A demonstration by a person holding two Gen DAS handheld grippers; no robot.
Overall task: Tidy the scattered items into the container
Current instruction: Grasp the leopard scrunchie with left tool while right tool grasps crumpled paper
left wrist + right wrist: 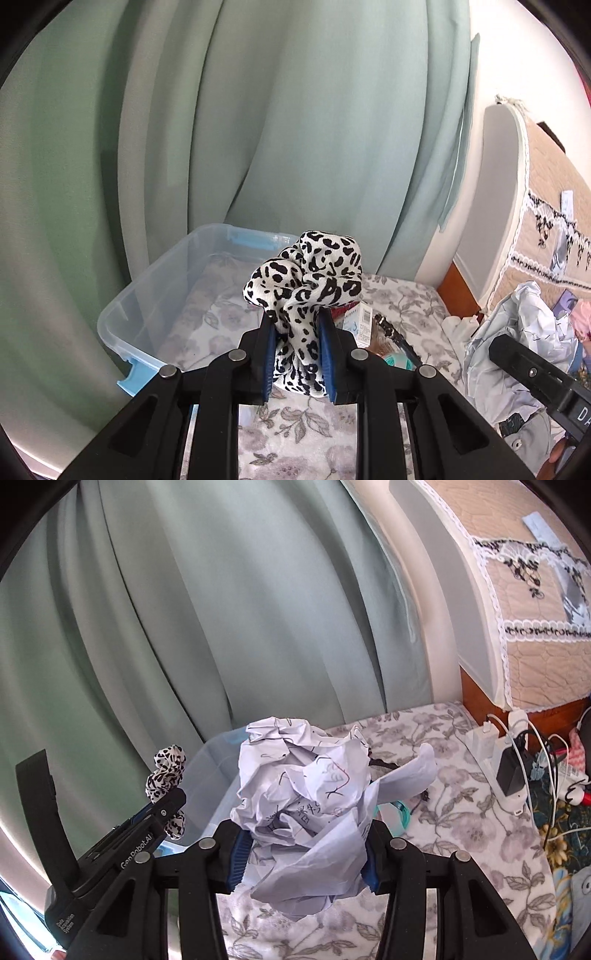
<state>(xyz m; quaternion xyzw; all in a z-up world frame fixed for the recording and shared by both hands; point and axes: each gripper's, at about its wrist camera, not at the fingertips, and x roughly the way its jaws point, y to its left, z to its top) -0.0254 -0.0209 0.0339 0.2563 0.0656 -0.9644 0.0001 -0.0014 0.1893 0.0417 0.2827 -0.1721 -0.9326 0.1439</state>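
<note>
My left gripper (296, 325) is shut on a black-and-white leopard-print scrunchie (306, 277), held up in the air just in front of a clear plastic bin (125, 314) with blue latches. The bin's floor looks bare where I can see it. My right gripper (303, 843) is shut on a large crumpled ball of white paper with writing (303, 794); the bin (218, 775) lies behind and left of it. From the right wrist view the left gripper (162, 808) with the scrunchie (166, 771) appears at the left. The crumpled paper (517, 339) also appears at the right of the left wrist view.
The bin stands on a floral bedspread (295, 432) against green curtains (258, 129). On the bedspread beside the bin lie a small white box (360, 325), a teal item (400, 363) and a dark strap (393, 330). Chargers and cables (513, 760) sit at the right by a padded headboard (535, 609).
</note>
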